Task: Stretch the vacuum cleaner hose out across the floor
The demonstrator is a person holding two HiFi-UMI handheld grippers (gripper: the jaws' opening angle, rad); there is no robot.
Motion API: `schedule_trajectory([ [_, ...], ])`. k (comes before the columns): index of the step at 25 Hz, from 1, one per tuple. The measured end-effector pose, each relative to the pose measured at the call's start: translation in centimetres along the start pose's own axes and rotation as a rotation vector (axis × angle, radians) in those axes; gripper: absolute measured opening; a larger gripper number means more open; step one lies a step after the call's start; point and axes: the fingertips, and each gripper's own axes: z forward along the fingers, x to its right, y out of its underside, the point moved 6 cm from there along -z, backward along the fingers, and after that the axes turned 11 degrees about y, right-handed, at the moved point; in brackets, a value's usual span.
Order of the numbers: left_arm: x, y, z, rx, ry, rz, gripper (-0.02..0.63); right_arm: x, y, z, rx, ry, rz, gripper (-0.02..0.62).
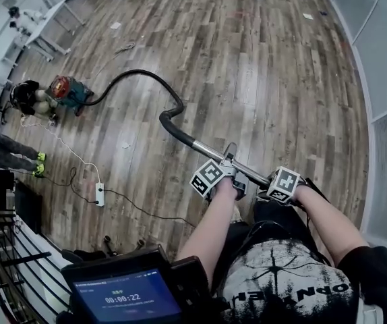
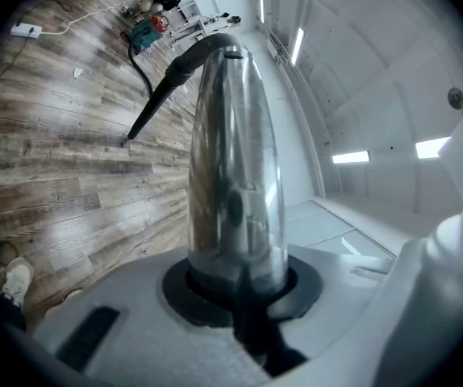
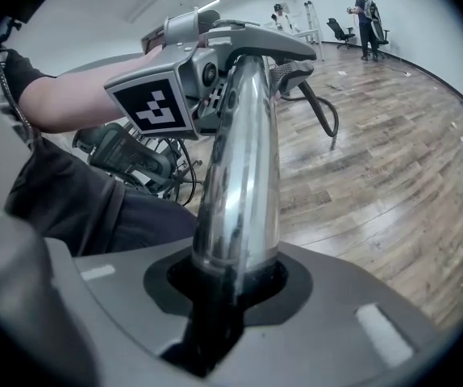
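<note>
The vacuum cleaner [image 1: 64,92] sits on the wooden floor at far left. Its black hose [image 1: 139,76] arcs rightward to a bent black handle [image 1: 170,119], which joins a chrome wand [image 1: 203,147]. Both grippers hold this wand above the floor in front of me. My left gripper [image 1: 230,172] is shut on the wand's middle, and my right gripper [image 1: 274,181] is shut on its near end. In the left gripper view the chrome wand [image 2: 235,176] runs up from the jaws to the hose [image 2: 139,71] and the vacuum cleaner [image 2: 145,31]. In the right gripper view the wand [image 3: 239,176] leads to the left gripper's marker cube [image 3: 155,103].
A white power strip [image 1: 100,194] with its cables lies on the floor at left. Someone's feet in yellow-green shoes [image 1: 38,164] are near it. A screen with a timer [image 1: 129,297] sits at my lower left. Glass partitions [image 1: 382,59] line the right side. People [image 3: 367,10] stand at the far end.
</note>
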Motion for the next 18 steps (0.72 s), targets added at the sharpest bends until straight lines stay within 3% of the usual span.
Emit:
schedule_trajectory([
  [7,1.7,7.8,-0.3,0.033,-0.014,0.021,0.049,-0.7,7.5,-2.5,0.021,-0.016,-0.042,0.101],
  [18,3.7,23.5,1.4,0.089,-0.089,0.029,0.049,0.0,23.0,-6.9,0.018,-0.098,-0.091,0.101],
])
